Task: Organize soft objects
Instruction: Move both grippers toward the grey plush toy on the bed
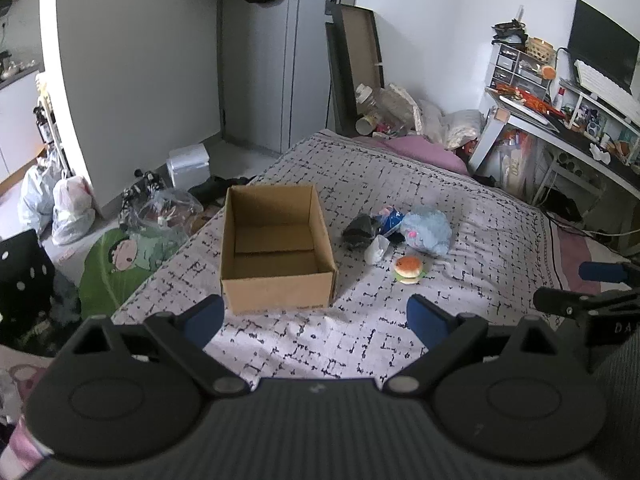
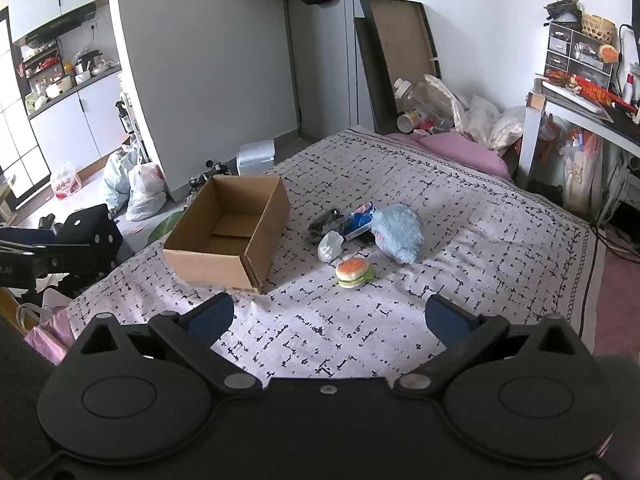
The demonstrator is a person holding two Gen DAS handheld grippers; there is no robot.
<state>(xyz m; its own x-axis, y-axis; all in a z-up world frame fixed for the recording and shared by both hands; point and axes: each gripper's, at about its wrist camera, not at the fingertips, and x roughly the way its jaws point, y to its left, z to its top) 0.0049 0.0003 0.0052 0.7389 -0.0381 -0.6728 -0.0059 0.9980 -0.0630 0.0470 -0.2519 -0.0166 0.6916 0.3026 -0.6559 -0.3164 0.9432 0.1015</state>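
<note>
Through the left wrist view I am holding the left gripper (image 1: pixel 316 318) with jaws apart and empty, facing the cardboard box (image 1: pixel 276 248) at centre; the burger toy (image 1: pixel 408 269) is lying right of it. Through the right wrist view the right gripper (image 2: pixel 328 320), jaws also apart, is facing that toy directly ahead at centre, so I judge it nearer. No readable writing.

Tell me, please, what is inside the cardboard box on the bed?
Nothing shows inside the cardboard box: only its bare floor with the bottom flaps. The near wall hides a strip of the floor behind it in both views. The soft toys lie outside, on the bed.
</note>
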